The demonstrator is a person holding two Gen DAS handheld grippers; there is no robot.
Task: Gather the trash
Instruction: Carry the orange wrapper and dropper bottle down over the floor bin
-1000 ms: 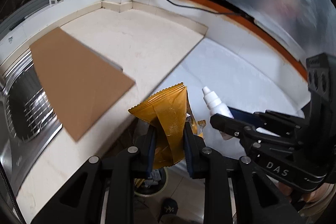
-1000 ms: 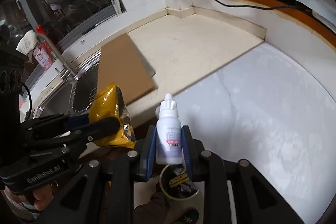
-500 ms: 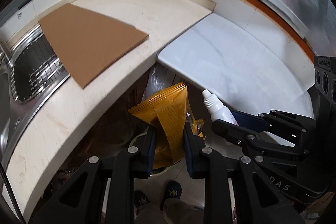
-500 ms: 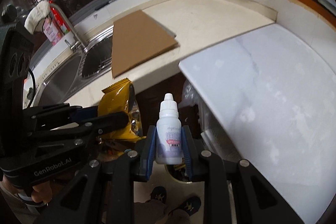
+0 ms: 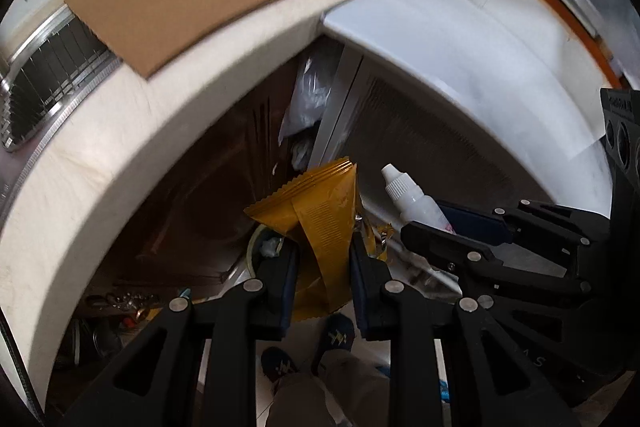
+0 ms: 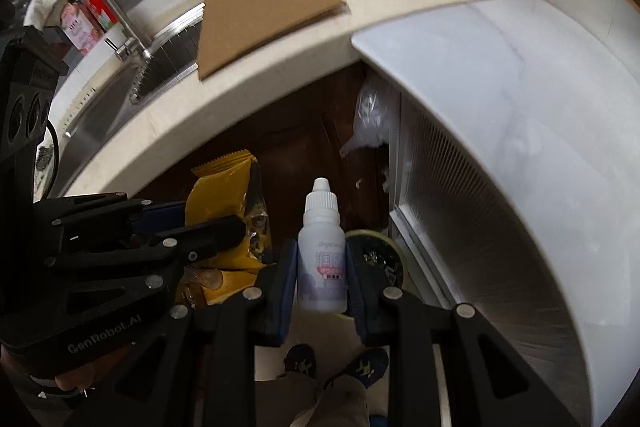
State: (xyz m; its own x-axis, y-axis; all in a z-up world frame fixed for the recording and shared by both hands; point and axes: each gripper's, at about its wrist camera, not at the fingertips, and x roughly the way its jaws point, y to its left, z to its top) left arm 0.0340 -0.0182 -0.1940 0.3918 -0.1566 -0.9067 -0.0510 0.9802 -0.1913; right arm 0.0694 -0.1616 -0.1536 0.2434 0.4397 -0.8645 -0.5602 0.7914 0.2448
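My left gripper [image 5: 323, 259] is shut on a crumpled yellow snack wrapper [image 5: 320, 211], which sticks up between its blue pads. My right gripper [image 6: 322, 267] is shut on a small white dropper bottle [image 6: 321, 247], held upright with its cap up. Both grippers hang side by side below the counter edge, pointing steeply down. Under them stands a round trash bin on the floor, its rim [image 6: 376, 234] showing behind the bottle and its edge [image 5: 251, 247] left of the wrapper. The wrapper [image 6: 224, 195] and left gripper [image 6: 224, 231] also show in the right wrist view, the bottle [image 5: 416, 203] in the left one.
A cream counter [image 5: 120, 147] curves overhead with a brown cardboard sheet [image 5: 168, 11] on it, beside a steel sink [image 6: 120, 95]. A white appliance top [image 6: 520, 115] is to the right. A plastic bag [image 5: 308, 107] hangs in the gap. The person's shoes [image 6: 332, 367] stand on the floor.
Both grippers have sunk from counter height to below its edge and tipped further downward, still holding the wrapper and the bottle. The bin and the floor have come into view.
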